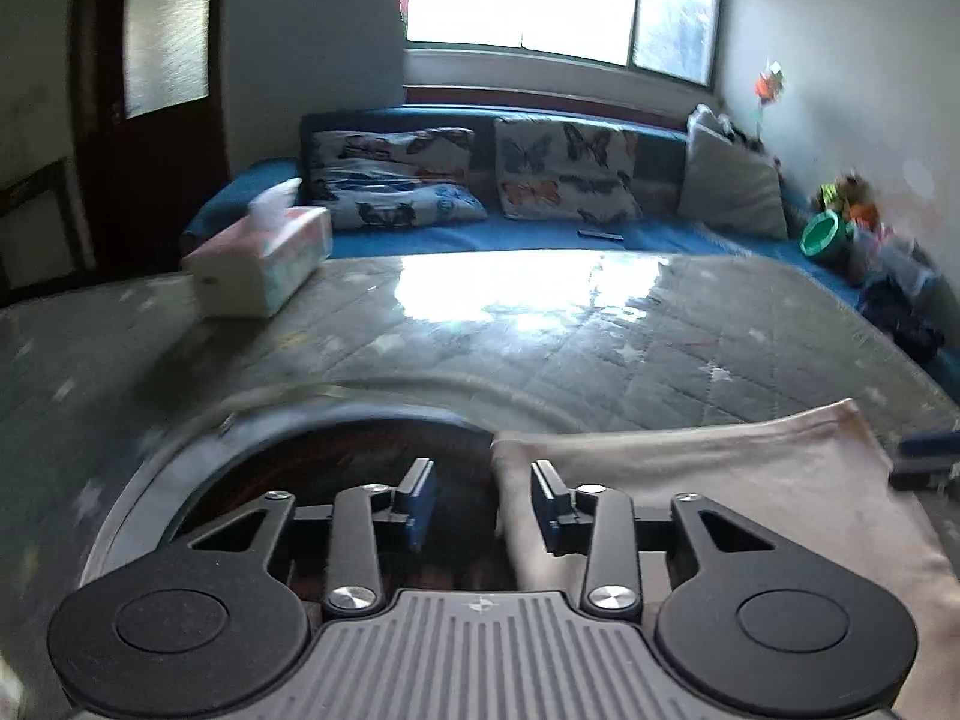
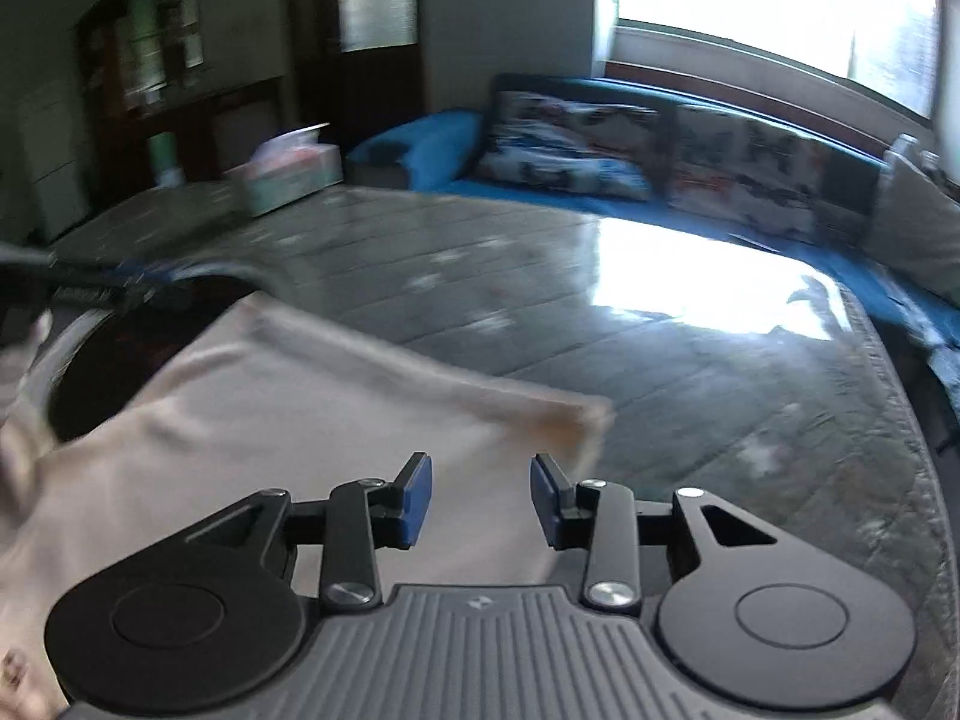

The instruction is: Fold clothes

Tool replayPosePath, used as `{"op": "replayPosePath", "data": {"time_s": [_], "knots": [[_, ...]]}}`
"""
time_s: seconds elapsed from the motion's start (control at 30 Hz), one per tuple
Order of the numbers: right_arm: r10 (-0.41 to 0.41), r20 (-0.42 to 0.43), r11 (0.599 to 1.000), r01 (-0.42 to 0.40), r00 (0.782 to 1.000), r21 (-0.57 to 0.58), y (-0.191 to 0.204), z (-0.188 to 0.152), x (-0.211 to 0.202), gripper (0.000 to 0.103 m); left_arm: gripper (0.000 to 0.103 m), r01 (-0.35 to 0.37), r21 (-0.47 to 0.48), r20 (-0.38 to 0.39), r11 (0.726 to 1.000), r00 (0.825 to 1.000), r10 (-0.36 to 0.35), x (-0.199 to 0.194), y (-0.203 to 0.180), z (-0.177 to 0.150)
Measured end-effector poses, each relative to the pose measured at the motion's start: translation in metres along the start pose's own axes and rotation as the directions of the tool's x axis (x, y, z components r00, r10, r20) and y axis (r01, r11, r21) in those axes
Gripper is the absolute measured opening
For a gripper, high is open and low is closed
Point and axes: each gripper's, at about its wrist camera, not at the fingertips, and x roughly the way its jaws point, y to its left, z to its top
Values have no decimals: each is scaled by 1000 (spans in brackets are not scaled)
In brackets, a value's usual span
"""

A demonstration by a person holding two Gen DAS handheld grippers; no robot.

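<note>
A beige cloth (image 2: 288, 420) lies flat on the grey table (image 2: 690, 372). The left gripper (image 1: 483, 504) hangs over the cloth's left edge, its 2 fingers apart and empty. The right gripper (image 2: 482, 498) hangs over its right corner, fingers apart too.

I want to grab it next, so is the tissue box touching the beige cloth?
Apart. The left wrist view shows the tissue box far back on the quilted table cover, with bare cover between it and the beige cloth.
</note>
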Motion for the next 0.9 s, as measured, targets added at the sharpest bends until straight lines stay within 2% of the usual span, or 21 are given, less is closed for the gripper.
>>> {"op": "replayPosePath", "data": {"time_s": [0.07, 0.2, 0.27, 0.37, 0.43, 0.5, 0.6, 0.67, 0.8, 0.9], "knots": [[42, -18, 999, -43, 999, -32, 16, -12, -7, 43, 40, -10, -13, 19, 1000, 1000, 10, -24, 3, -12], [90, -59, 991, -95, 994, -89, 48, -39, -18, 46, 40, -78, -46, 47, 996, 996, 81, -72, 14, -46], [90, -60, 988, -97, 994, -122, 61, -48, -24, 52, 40, -123, -75, 44, 990, 991, 127, -93, 24, -63], [76, -43, 981, -82, 996, -178, 79, -56, -35, 52, 40, -194, -131, 37, 972, 979, 201, -122, 40, -88], [70, -32, 974, -75, 997, -213, 91, -60, -43, 52, 40, -249, -169, 27, 954, 966, 257, -138, 51, -103], [104, -22, 965, -106, 994, -238, 105, -59, -49, 52, 43, -308, -205, 17, 929, 948, 318, -151, 61, -116], [182, -11, 946, -178, 983, -269, 134, -51, -55, 52, 47, -406, -248, -9, 880, 909, 417, -163, 78, -128], [232, -19, 924, -226, 973, -307, 157, -48, -52, 52, 50, -434, -276, -26, 858, 896, 444, -167, 88, -135], [328, -40, 869, -318, 944, -379, 203, -42, -47, 50, 50, -429, -287, -47, 857, 900, 434, -163, 98, -139], [394, -61, 819, -380, 917, -430, 237, -38, -43, 48, 49, -397, -289, -53, 871, 915, 399, -157, 102, -140]]}}
